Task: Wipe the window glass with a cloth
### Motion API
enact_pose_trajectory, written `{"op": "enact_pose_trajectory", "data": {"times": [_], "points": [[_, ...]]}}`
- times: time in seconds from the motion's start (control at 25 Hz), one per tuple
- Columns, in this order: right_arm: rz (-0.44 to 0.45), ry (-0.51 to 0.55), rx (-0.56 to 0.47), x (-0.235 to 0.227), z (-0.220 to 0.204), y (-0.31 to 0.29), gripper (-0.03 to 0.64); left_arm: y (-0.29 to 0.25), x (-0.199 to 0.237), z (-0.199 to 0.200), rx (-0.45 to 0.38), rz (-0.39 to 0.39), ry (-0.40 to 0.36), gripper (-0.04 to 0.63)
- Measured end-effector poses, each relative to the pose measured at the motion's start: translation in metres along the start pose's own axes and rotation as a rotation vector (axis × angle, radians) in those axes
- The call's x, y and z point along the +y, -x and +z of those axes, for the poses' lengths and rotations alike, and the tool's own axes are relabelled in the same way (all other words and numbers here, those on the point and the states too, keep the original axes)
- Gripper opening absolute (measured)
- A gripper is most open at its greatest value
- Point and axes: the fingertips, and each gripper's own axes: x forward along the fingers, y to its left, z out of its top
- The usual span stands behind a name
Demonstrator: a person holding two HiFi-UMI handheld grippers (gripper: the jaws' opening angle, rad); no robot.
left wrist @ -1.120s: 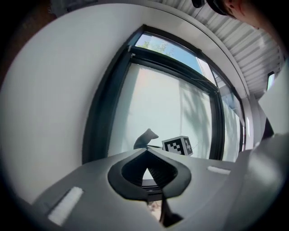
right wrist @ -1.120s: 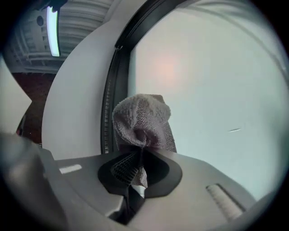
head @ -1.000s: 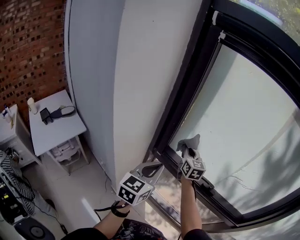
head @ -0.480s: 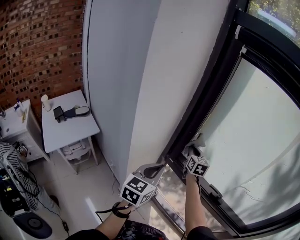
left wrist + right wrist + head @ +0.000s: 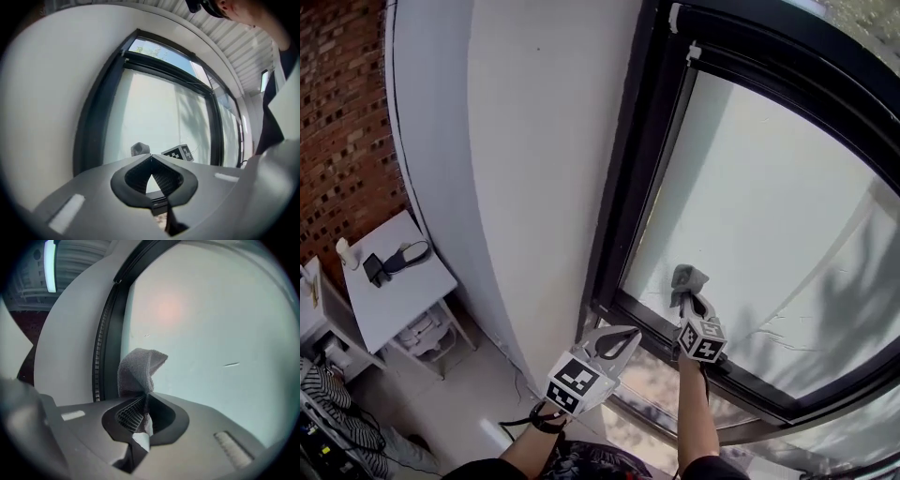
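My right gripper pinches the soft, floppy cloth low on its bunched fold, while my left gripper is pressed together, empty.

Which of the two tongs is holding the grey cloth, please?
The right tongs, shut on the grey cloth; the left tongs are shut with nothing between them.

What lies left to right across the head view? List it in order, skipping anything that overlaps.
brick wall → white wall → black window frame → window glass
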Motion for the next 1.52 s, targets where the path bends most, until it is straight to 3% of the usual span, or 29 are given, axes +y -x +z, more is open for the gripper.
{"op": "enact_pose_trajectory", "data": {"times": [0.08, 0.2, 0.36, 0.68, 0.84, 1.04, 1.16, 1.32, 1.44, 1.52], "points": [[-0.071, -0.018, -0.019, -0.031, 0.002, 0.034, 0.018, -0.016, -0.030, -0.002, 0.003, -0.111, 0.009, 0.000], [-0.157, -0.039, -0.043, -0.075, 0.006, 0.077, 0.018, -0.039, -0.059, -0.004, 0.010, -0.196, 0.010, 0.000], [-0.253, -0.051, -0.078, -0.130, 0.014, 0.128, 0.018, -0.066, -0.086, 0.001, -0.015, -0.257, 0.046, 0.000], [-0.472, -0.091, -0.113, -0.236, 0.009, 0.247, 0.018, -0.102, -0.129, 0.000, -0.032, -0.309, 0.146, 0.000], [-0.595, -0.112, -0.103, -0.299, -0.004, 0.311, 0.018, -0.117, -0.148, -0.009, -0.006, -0.289, 0.145, 0.000], [-0.836, -0.153, -0.073, -0.369, -0.020, 0.397, 0.018, -0.121, -0.154, -0.008, -0.029, -0.264, 0.171, 0.009], [-0.942, -0.183, -0.086, -0.389, -0.024, 0.431, 0.018, -0.120, -0.143, -0.005, -0.069, -0.180, 0.213, 0.015], [-1.065, -0.209, -0.120, -0.399, -0.026, 0.462, 0.018, -0.117, -0.117, -0.008, -0.112, -0.089, 0.325, 0.167], [-1.095, -0.282, -0.186, -0.399, -0.026, 0.467, 0.018, -0.116, -0.110, -0.014, -0.095, -0.075, 0.320, 0.176], [-1.030, -0.299, -0.216, -0.384, -0.025, 0.445, 0.018, -0.111, -0.105, -0.015, -0.098, -0.050, 0.291, 0.176]]}}
